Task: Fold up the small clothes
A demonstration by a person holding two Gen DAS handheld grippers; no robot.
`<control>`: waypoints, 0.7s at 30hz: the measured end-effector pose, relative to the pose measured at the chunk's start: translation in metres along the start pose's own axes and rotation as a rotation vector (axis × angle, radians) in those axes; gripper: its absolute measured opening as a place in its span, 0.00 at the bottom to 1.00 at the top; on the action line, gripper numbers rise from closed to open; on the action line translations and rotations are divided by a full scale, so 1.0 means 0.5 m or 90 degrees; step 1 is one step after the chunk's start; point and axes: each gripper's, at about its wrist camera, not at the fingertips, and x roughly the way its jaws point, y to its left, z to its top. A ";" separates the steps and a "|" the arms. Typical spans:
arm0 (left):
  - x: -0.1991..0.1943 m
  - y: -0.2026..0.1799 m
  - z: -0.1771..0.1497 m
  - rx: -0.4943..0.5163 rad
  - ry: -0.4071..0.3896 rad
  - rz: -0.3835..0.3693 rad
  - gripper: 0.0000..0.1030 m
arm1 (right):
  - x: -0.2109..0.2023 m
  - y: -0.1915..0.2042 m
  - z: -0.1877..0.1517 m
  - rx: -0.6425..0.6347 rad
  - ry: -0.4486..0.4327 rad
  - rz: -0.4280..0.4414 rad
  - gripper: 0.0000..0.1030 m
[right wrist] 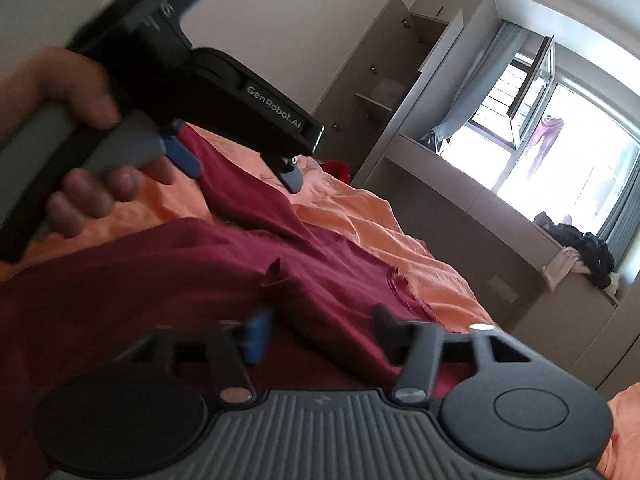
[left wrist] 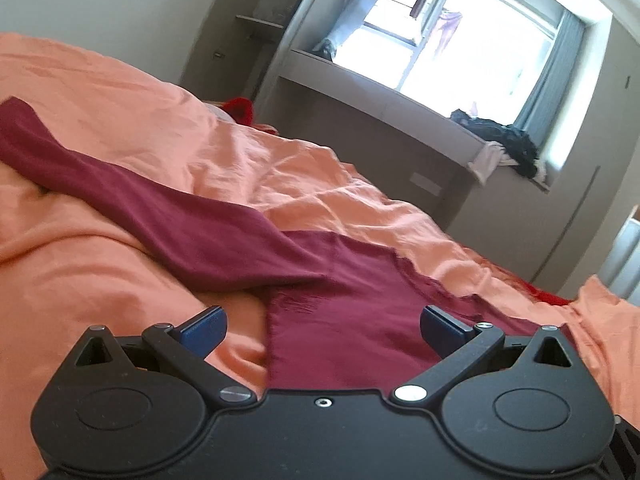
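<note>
A dark red long-sleeved garment lies on an orange bedsheet. One sleeve stretches away to the left. My left gripper is open and empty, low over the garment's body. It also shows in the right wrist view, held by a hand above the cloth. My right gripper is open. A raised fold of the garment lies between its fingers, which are blurred.
A wardrobe with open shelves stands beyond the bed. A window ledge holds dark clothes. A bright red item lies at the bed's far edge. The sheet is rumpled.
</note>
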 end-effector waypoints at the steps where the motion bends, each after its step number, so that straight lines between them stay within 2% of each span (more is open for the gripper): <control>1: 0.001 -0.004 -0.002 0.000 0.002 -0.013 1.00 | -0.016 -0.005 -0.008 0.006 -0.001 0.002 0.71; 2: 0.003 -0.009 -0.005 0.003 0.004 -0.028 1.00 | -0.032 -0.012 -0.017 0.013 -0.002 -0.002 0.77; 5: 0.010 -0.026 -0.019 0.030 0.013 -0.064 1.00 | -0.080 -0.056 -0.040 0.021 0.001 -0.043 0.85; 8: 0.024 -0.051 -0.037 0.061 0.036 -0.077 1.00 | -0.096 -0.115 -0.071 0.028 0.027 -0.114 0.86; 11: 0.042 -0.071 -0.053 0.086 0.053 -0.078 1.00 | -0.067 -0.200 -0.108 0.037 0.070 -0.205 0.84; 12: 0.049 -0.077 -0.060 0.095 0.061 -0.079 1.00 | -0.062 -0.226 -0.126 0.045 0.087 -0.233 0.83; 16: 0.067 -0.082 -0.078 0.111 0.087 -0.098 1.00 | -0.014 -0.326 -0.202 0.055 0.175 -0.285 0.54; 19: 0.072 -0.085 -0.084 0.128 0.092 -0.095 1.00 | 0.025 -0.363 -0.243 0.010 0.215 -0.282 0.44; 21: 0.073 -0.088 -0.086 0.140 0.095 -0.096 1.00 | 0.045 -0.372 -0.260 -0.032 0.221 -0.279 0.43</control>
